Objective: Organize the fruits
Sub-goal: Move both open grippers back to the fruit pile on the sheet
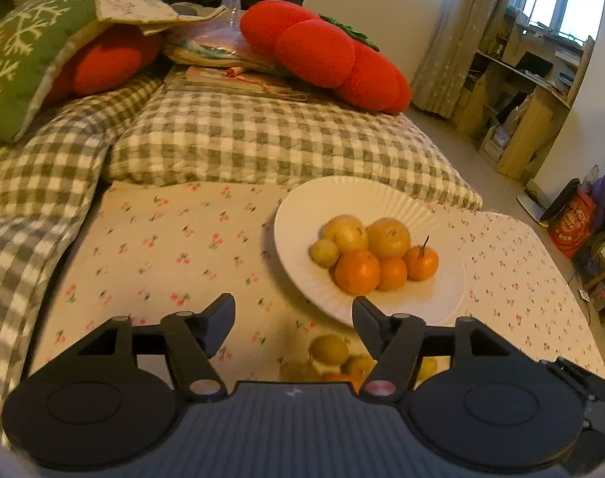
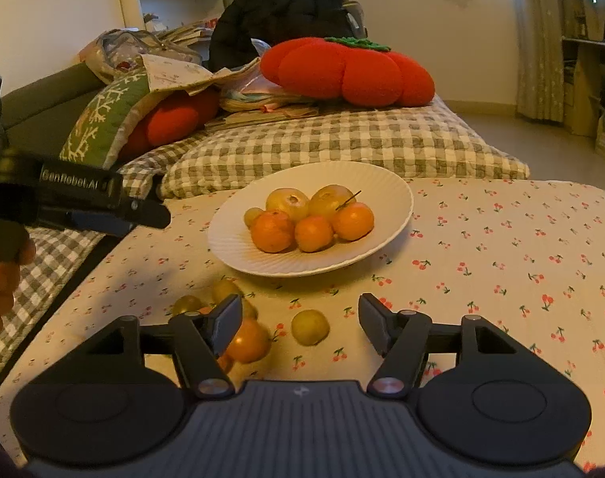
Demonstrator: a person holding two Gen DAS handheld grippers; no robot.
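A white plate (image 2: 386,183) on the cherry-print cloth holds several fruits: oranges (image 2: 272,231) in front and yellow-green fruits (image 2: 288,203) behind. It also shows in the left wrist view (image 1: 298,215), with the oranges (image 1: 357,271) toward me. Loose fruits lie on the cloth in front of the plate: a yellow-green one (image 2: 310,326), an orange one (image 2: 248,340), and others partly hidden behind my right gripper's left finger. My right gripper (image 2: 300,318) is open above them. My left gripper (image 1: 293,314) is open and empty, near the plate's front rim; a loose fruit (image 1: 329,348) lies below it.
A grey checked quilt (image 2: 342,143) lies behind the cloth, with red tomato-shaped cushions (image 2: 346,67) and a green cushion (image 2: 99,119). The left gripper's body (image 2: 83,199) reaches in at the left of the right wrist view. Shelves (image 1: 533,91) and bags (image 1: 573,219) stand at the right.
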